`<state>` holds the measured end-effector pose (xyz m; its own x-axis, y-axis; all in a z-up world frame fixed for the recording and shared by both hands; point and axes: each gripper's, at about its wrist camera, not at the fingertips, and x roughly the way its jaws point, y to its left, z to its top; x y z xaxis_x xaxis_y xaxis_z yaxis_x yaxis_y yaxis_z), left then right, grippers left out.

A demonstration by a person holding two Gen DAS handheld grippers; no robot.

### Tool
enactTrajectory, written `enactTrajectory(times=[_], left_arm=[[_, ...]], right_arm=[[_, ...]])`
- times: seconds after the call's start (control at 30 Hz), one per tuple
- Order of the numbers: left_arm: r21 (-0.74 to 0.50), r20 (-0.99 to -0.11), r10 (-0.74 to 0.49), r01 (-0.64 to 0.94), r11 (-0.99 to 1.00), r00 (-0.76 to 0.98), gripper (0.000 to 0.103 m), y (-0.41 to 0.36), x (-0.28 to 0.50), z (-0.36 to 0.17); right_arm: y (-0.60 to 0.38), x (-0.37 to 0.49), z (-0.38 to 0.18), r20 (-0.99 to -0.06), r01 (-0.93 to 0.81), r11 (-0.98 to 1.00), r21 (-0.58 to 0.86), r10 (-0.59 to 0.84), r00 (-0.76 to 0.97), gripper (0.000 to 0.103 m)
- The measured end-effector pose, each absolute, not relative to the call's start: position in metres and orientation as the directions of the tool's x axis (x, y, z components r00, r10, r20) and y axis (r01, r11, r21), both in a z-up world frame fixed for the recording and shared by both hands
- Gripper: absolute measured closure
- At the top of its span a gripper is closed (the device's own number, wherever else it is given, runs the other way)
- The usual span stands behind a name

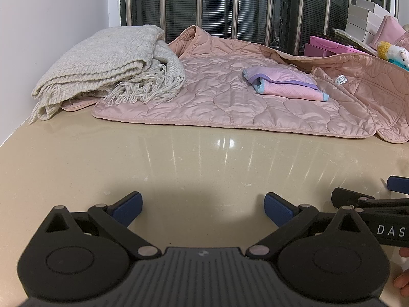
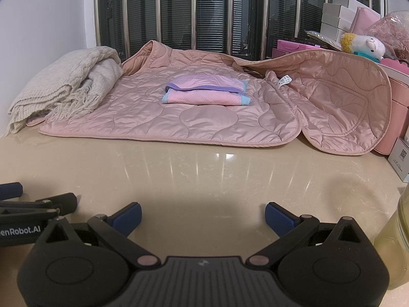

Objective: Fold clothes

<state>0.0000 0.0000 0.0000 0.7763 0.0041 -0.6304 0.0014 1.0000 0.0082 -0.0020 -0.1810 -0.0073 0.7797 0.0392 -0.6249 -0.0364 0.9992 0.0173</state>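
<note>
Partly, your stock is cut off: the quilted pink jacket point(image 2: 204, 117) lies spread on the far half of the counter point(image 2: 204, 179), but its left edge runs under the folded cream knit blanket point(image 2: 58, 89), and its right panel curls up against the pink storage boxes point(image 2: 393, 102), so you cannot see how far it extends there. The care label point(image 2: 285, 79) inside it is too small to read. A small folded pink garment with purple and blue trim point(image 2: 205, 90) rests on top of the jacket, near its middle. At your right frame edge, a glass jar of yellowish contents point(image 2: 396, 245) is only half in view, just beside your right gripper point(image 2: 203, 217). A white box with a printed code point(image 2: 400, 158) is likewise clipped. Behind the jacket's raised panel: a plush toy with a yellow tuft point(image 2: 363, 44), stacked white cartons point(image 2: 337, 15), magenta trays point(image 2: 294, 46). Your left gripper point(image 1: 203, 208) and your right gripper both hang low over the bare near half of the counter, side by side, each with its blue-padded fingers spread wide and holding nothing; both are well apart from the clothes. Surface: glossy beige stone, with a lamp glare. Backdrop: a dark window with blinds behind steel bars point(image 2: 194, 10), and a white wall point(image 2: 43, 10) to the left.
</note>
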Motion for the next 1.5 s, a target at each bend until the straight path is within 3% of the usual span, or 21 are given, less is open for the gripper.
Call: enactTrajectory(times=[1.03,1.2,1.4,1.47,1.5], left_arm=[[0.017,-0.626,0.025,-0.019,1.000,0.779,0.001,-0.004,-0.003,0.001],[0.120,-0.582,0.056,0.018,0.993,0.811,0.001,-0.017,0.006,0.015],[-0.138,-0.510,-0.129,0.068,0.988,0.850,0.001,-0.015,0.077,0.084],[-0.314,-0.511,-0.244,0.086,0.945,0.824,0.004,-0.011,0.119,0.091],[-0.404,-0.516,-0.300,0.081,0.911,0.802,0.015,-0.009,0.142,0.091]], right_arm=[[-0.183,0.001,-0.007,-0.633,-0.046,0.999,0.012,0.043,0.773,0.000],[-0.197,0.015,0.017,-0.595,-0.014,0.999,0.040,0.035,0.803,0.004],[-0.247,0.089,0.061,-0.511,0.003,0.956,0.294,0.154,0.846,0.007],[-0.269,0.125,0.064,-0.506,0.040,0.899,0.435,0.207,0.837,0.018],[-0.278,0.141,0.064,-0.511,0.064,0.868,0.493,0.228,0.829,0.026]])
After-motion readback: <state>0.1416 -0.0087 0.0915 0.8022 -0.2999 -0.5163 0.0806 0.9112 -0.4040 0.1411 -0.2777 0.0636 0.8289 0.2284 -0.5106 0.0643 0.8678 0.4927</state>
